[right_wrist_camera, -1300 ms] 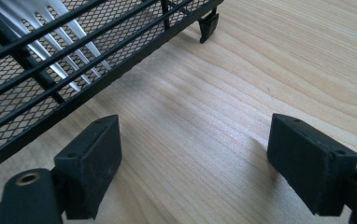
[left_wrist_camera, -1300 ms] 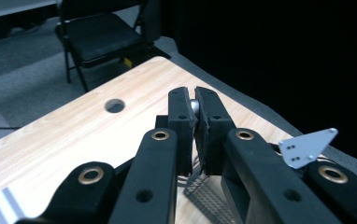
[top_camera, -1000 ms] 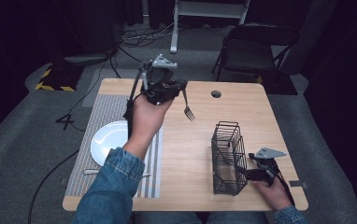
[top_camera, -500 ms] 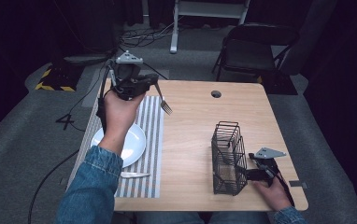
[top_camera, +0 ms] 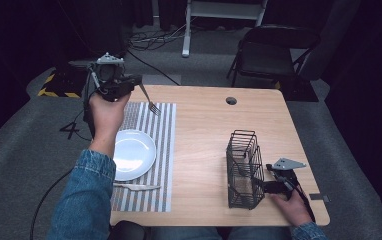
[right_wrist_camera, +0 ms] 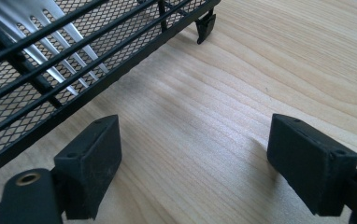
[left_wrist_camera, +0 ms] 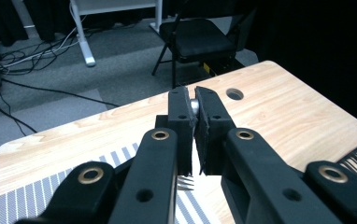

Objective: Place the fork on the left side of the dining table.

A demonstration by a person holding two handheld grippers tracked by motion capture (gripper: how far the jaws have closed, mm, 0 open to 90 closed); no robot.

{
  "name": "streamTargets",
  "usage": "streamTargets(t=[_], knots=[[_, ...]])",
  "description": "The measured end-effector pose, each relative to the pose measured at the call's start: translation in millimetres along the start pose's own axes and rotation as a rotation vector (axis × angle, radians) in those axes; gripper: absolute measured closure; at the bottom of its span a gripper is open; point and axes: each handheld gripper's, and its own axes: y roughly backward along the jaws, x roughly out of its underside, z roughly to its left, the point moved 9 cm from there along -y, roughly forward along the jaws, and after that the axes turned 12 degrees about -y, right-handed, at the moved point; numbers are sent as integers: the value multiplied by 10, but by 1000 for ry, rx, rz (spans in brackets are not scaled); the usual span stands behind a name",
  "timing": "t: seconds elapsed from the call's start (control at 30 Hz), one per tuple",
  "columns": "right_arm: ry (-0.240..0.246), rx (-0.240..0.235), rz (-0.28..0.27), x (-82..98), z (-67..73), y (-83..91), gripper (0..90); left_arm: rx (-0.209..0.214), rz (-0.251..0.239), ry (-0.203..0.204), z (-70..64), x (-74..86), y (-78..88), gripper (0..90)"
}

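My left gripper (top_camera: pixel 136 83) is held above the far left corner of the table, shut on the handle of a silver fork (top_camera: pixel 150 103) whose tines hang down over the striped placemat (top_camera: pixel 154 150). In the left gripper view the jaws (left_wrist_camera: pixel 195 100) pinch the fork handle (left_wrist_camera: pixel 194 105), and the tines (left_wrist_camera: pixel 184 183) peek out below. A white plate (top_camera: pixel 131 154) and a knife (top_camera: pixel 134 186) lie on the mat. My right gripper (top_camera: pixel 262 185) rests open on the table beside the black wire basket (top_camera: pixel 243 170). Its pads (right_wrist_camera: pixel 92 161) stand wide apart, and silver cutlery (right_wrist_camera: pixel 62 39) lies inside the basket (right_wrist_camera: pixel 36 100).
The wooden table (top_camera: pixel 209 130) has a cable hole (top_camera: pixel 231 100) near its far edge. A black folding chair (top_camera: pixel 274 55) and a white desk leg (top_camera: pixel 186 35) stand beyond it, with cables on the floor (top_camera: pixel 149 42).
My left hand has carried the fork leftward, from over the middle of the table's far side to above the mat's far left corner, and slightly lower. The right gripper has stayed put.
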Motion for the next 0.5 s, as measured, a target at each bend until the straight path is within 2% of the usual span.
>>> streamTargets(t=[0.13, 0.33, 0.43, 0.5], knots=[[-2, 2, 0, -2, -2, -2, 179, -5, 8, 21, 108, 116, -114, 858], [-3, 2, -1, -3, -2, -2, 179, 11, 19, 49, 193, 238, -284, 858], [-3, 2, 0, -3, -2, -2, 179, 52, 11, 105, 237, 311, -363, 857], [-3, 2, 0, -3, -2, -2, 179, 45, 11, 123, 283, 358, -402, 858]])
